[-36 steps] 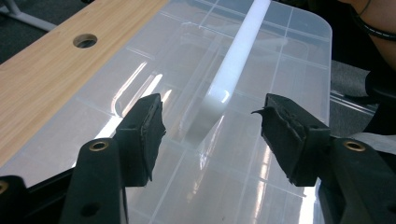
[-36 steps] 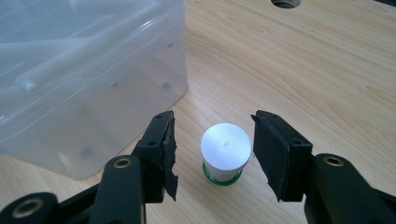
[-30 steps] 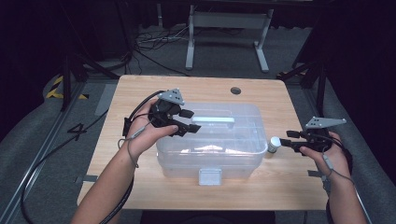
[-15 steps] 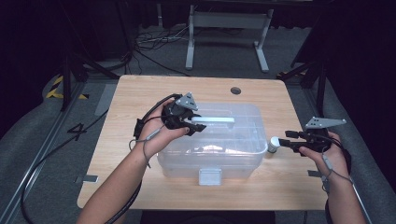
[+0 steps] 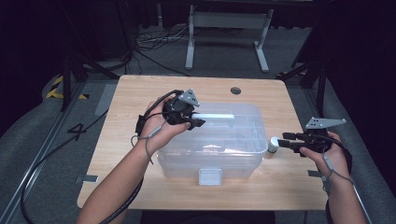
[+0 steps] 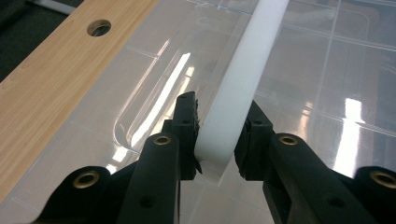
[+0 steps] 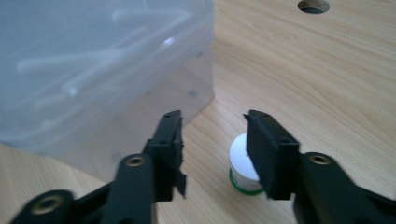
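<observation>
A light wooden bench (image 5: pixel 130 98) with rounded corners, seen from above, standing on grey floor (image 5: pixel 46 135). A round cable hole (image 5: pixel 236 90) pierces the bench near its far edge, right of centre. Resting directly on the bench: a clear plastic lidded box (image 5: pixel 210 144), occupying the middle, with a pale latch (image 5: pixel 209 176) on its near side; and a small white cylindrical container with a green base (image 7: pixel 243 168), upright just beside the box's right end, not touching it.

Bin (image 5: pixel 210 154) mid-table (image 5: pixel 130 93) — small jar (image 5: pixel 273 145) just right of it.
</observation>
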A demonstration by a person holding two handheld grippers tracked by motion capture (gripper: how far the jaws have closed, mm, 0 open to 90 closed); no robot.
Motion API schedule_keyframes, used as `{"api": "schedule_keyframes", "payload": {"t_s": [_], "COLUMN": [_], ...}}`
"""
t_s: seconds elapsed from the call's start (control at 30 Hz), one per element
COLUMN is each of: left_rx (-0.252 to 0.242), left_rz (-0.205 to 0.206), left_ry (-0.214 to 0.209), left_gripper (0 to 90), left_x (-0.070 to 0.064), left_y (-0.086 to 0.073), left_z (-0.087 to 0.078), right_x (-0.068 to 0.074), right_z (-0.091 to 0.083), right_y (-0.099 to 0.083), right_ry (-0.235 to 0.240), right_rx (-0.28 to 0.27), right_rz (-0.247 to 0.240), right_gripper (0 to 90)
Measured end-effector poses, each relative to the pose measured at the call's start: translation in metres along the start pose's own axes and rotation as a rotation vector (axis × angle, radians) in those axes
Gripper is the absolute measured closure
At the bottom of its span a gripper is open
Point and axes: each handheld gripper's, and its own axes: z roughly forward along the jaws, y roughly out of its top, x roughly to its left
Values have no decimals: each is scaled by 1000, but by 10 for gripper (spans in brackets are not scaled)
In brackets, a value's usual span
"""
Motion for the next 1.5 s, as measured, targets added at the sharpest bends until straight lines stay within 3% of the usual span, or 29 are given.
{"api": "schedule_keyframes", "payload": {"t_s": [0.2,0.37,0.8,0.97,1.07,1.13,1.5], "left_rx": [5,8,24,33,34,34,35], "left_rz": [-15,-29,-69,-82,-89,-88,-89], "left_ry": [6,-6,-7,-32,-34,-34,-38], "left_gripper": [735,735,730,730,730,730,730], "left_x": [6,12,24,29,30,30,30], "left_y": [7,11,22,24,25,25,25], "left_z": [-3,-4,-5,-5,-5,-5,-5], "right_x": [5,8,14,16,19,22,40], "right_z": [-5,-7,-3,-1,1,2,13], "right_y": [3,4,6,6,7,7,13], "right_ry": [3,17,52,69,101,149,244], "right_rx": [6,11,6,2,0,-7,3], "right_rz": [-63,-69,-96,-113,-119,-122,-217], "right_gripper": [781,850,892,900,900,900,900]}}
